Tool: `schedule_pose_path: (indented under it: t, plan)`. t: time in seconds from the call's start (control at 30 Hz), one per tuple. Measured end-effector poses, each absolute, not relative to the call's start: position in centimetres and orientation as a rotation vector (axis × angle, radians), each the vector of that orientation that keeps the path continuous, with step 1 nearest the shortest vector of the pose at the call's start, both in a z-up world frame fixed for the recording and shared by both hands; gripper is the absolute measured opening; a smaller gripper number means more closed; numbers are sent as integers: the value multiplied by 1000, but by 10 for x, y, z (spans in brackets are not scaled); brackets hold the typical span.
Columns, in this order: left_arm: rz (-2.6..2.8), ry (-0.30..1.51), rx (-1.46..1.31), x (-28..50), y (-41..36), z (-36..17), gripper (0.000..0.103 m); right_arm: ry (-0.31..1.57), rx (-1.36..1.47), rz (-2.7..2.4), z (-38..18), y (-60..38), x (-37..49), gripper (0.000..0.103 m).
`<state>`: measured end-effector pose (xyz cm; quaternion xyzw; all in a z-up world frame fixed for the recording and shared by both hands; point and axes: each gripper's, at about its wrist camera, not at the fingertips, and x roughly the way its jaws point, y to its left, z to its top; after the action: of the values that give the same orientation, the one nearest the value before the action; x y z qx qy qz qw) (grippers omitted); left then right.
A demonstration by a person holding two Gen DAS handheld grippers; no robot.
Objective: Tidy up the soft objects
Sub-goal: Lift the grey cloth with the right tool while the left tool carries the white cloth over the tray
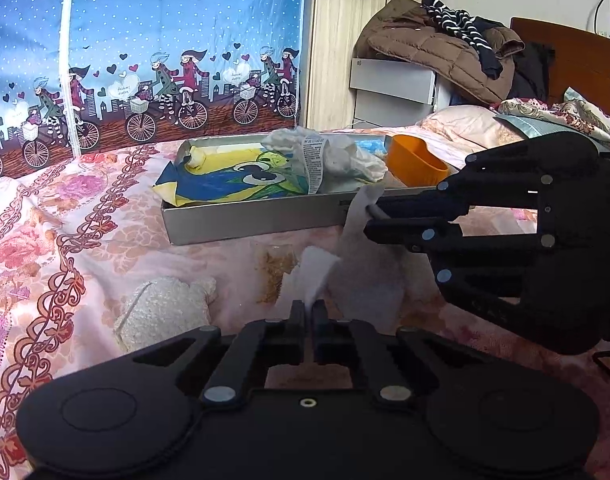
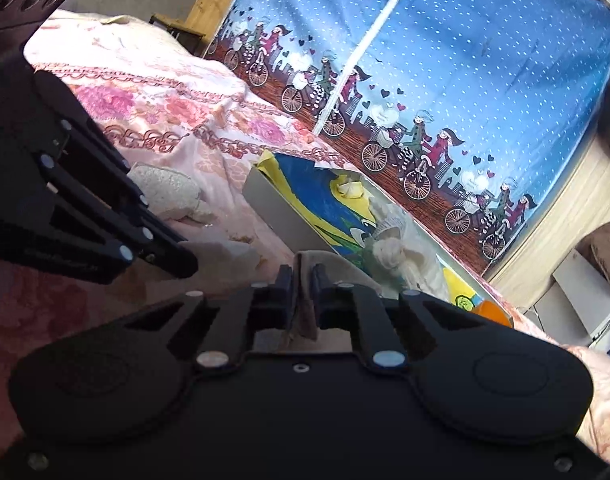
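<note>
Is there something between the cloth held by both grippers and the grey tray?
Nothing visible blocks it. The cloth, pinched by the left gripper and right gripper, hangs just before the tray wall.

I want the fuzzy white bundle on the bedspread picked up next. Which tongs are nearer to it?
Left. The left tongs sit just right of the fuzzy white bundle, shut on a pale cloth. The right tongs grip that cloth's far end, beside the grey tray.

2 low wrist views, close over bed [image 1: 45, 216], sharing tray [image 1: 257, 214]
</note>
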<state>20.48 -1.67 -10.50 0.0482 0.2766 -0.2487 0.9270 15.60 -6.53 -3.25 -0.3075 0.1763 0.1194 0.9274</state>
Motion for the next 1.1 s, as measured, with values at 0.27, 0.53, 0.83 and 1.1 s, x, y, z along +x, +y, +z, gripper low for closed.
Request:
schedule_pose_path:
  t: [0.27,0.53,0.83,1.1]
  plan:
    - [-504,569,102,204,-18,-105,2,399,-658,246,-34,-62,155,2]
    - [-496,535,90,202,-15,-101,1,351,-631,214,-29,-68,152,0]
    - [-427,403,94,184,-23,-73,1,196,-623,166,3,-71,137,0]
    - [-399,301,83,164,-39,-36,1,72,-605,80,33,-92,128,0]
